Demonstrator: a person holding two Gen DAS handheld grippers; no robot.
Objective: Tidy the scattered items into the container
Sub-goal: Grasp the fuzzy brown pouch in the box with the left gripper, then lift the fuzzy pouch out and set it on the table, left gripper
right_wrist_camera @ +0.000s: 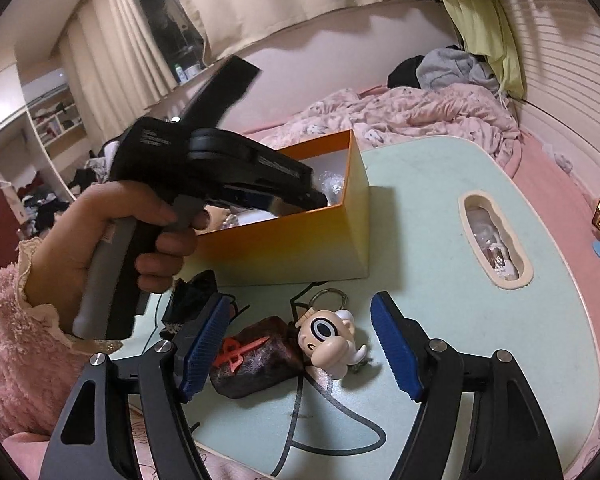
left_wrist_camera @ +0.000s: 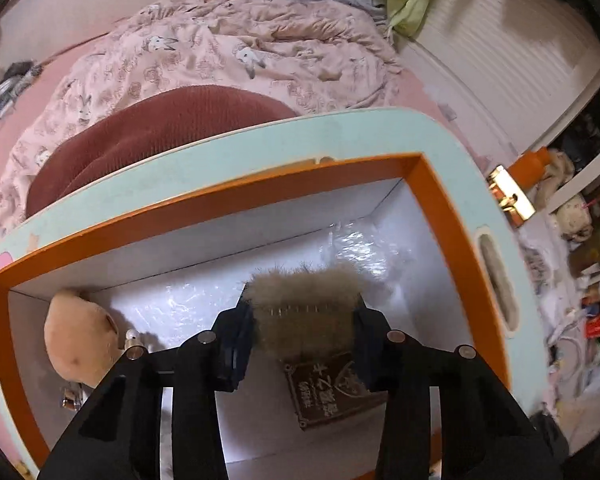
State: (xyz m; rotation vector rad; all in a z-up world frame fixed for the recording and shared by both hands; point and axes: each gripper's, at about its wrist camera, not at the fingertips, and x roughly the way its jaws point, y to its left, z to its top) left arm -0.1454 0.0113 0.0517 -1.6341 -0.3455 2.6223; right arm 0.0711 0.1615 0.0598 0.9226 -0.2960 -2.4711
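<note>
The orange box [left_wrist_camera: 228, 196] is seen standing on the pale green table [left_wrist_camera: 148, 178], and its near wall is cut off by the lower edge of the left wrist view. Inside it, a fur tuft [left_wrist_camera: 306, 312] is clamped between the two fingers of the left tongs [left_wrist_camera: 302, 344], held above the white floor of the box; whether the tuft touches the brown tag [left_wrist_camera: 332, 392] lying below it cannot be told. One tan plush toy [left_wrist_camera: 80, 344] is lodged in the left corner, partly hidden by the tongs' frame, and crinkled clear plastic [left_wrist_camera: 360, 248] is spread at the back.

In the right wrist view the left tongs are gripped pistol-fashion by a left hand [right_wrist_camera: 112, 236] in a pink fleece sleeve [right_wrist_camera: 16, 344], their tip tilted down into the box, where it is hidden by the wall.

The right tongs [right_wrist_camera: 300, 352] are held low over the table with their blue pads [right_wrist_camera: 396, 356] spread wide and nothing between them pressed. Three loose items can be counted there: a dark pouch [right_wrist_camera: 256, 364] with a red mark, a white big-eyed keyring figure [right_wrist_camera: 332, 340], and a black lacy thing [right_wrist_camera: 192, 300] hard to make out behind the left finger.
</note>
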